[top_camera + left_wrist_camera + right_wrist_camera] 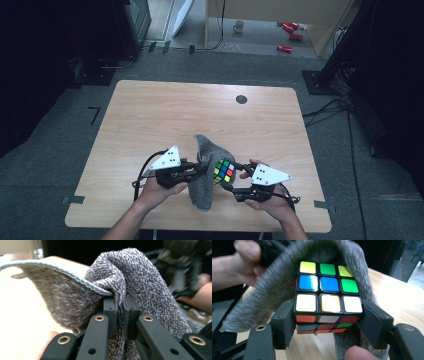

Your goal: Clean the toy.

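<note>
The left tongs [200, 169] are pinching a fold of the grey towel [205, 172], their jaws standing almost together with the cloth pressed between the pads; in the left gripper view the left tongs [120, 306] are biting just below the towel's [140, 282] stitched light edge, and the fabric is bulging up and over the jaw tips. The right tongs [235, 176] are clamping the puzzle cube [224, 171] from two opposite sides, jaws set about the cube's width apart. In the right gripper view the right tongs [329, 320] are gripping the lower layers of the cube [328, 292], whose top face is showing yellow, green, blue, white and orange stickers. The towel [269, 295] is arching behind and around the cube, draping down on both sides of the right tongs. The two tongs are facing each other, tips close together, with the cube sitting against the towel between them. Both are being held above the near part of the wooden table [160, 115], and the towel's lower end is hanging down to the table just below the left tongs.
</note>
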`<move>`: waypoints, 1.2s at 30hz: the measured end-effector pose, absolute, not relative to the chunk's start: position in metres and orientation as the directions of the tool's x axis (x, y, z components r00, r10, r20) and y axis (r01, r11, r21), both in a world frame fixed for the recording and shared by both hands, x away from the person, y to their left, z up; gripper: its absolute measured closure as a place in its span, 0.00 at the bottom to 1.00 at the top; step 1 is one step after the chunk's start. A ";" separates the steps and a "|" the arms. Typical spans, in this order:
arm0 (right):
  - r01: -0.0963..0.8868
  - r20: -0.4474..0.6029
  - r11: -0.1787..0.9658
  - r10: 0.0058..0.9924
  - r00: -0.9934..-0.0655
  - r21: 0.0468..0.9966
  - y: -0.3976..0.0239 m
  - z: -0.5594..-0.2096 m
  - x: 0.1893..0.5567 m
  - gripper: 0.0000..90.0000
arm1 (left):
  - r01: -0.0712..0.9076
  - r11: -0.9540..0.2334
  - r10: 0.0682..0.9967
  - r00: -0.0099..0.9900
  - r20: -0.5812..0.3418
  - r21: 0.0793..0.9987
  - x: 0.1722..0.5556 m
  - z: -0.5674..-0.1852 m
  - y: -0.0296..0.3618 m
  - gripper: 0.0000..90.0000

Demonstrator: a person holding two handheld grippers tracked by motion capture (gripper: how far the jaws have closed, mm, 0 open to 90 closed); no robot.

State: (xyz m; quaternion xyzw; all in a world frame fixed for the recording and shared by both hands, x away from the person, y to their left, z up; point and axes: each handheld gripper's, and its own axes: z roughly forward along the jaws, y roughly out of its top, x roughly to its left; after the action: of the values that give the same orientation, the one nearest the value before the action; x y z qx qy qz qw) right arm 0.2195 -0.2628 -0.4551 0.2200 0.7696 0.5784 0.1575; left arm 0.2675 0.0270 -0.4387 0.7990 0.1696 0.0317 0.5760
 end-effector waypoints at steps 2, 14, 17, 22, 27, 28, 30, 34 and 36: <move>0.156 0.009 0.236 0.525 -0.851 0.959 -0.263 -0.455 0.219 0.38 | 0.238 -0.298 0.320 0.937 -0.138 0.924 0.269 -0.442 0.027 0.94; 0.163 0.008 0.222 0.570 -0.822 0.961 -0.275 -0.454 0.223 0.38 | 0.225 -0.357 0.443 0.895 -0.048 0.907 0.275 -0.443 0.036 0.74; 0.159 0.009 0.204 0.588 -0.809 0.966 -0.282 -0.449 0.224 0.38 | 0.228 -0.399 0.474 0.880 -0.013 0.888 0.278 -0.447 0.037 0.57; 0.165 0.017 0.192 0.601 -0.799 0.967 -0.283 -0.447 0.224 0.38 | 0.287 -0.363 0.514 0.855 -0.066 0.887 0.282 -0.447 0.044 0.34; 0.194 0.058 0.161 0.608 -0.792 0.968 -0.281 -0.445 0.226 0.38 | 0.245 -0.318 0.501 0.863 -0.057 0.916 0.280 -0.445 0.052 0.21; 0.201 0.067 0.153 0.612 -0.788 0.968 -0.281 -0.444 0.226 0.38 | 0.229 -0.309 0.500 0.864 -0.047 0.923 0.279 -0.445 0.053 0.21; 0.210 0.082 0.139 0.614 -0.785 0.968 -0.280 -0.443 0.227 0.38 | 0.200 -0.307 0.489 0.872 -0.026 0.930 0.275 -0.446 0.051 0.20; 0.235 0.108 0.128 0.620 -0.777 0.964 -0.272 -0.442 0.227 0.38 | 0.147 -0.328 0.457 0.889 0.021 0.933 0.267 -0.449 0.039 0.19; 0.244 0.109 0.137 0.620 -0.777 0.960 -0.265 -0.442 0.227 0.38 | 0.125 -0.347 0.446 0.894 0.047 0.930 0.264 -0.453 0.032 0.19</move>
State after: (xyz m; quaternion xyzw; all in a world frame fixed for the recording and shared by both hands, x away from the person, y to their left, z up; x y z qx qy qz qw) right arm 0.2265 -0.2652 -0.4425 0.2929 0.7369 0.5880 0.1599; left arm 0.2635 0.0320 -0.4528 0.8072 0.1768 0.1479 0.5435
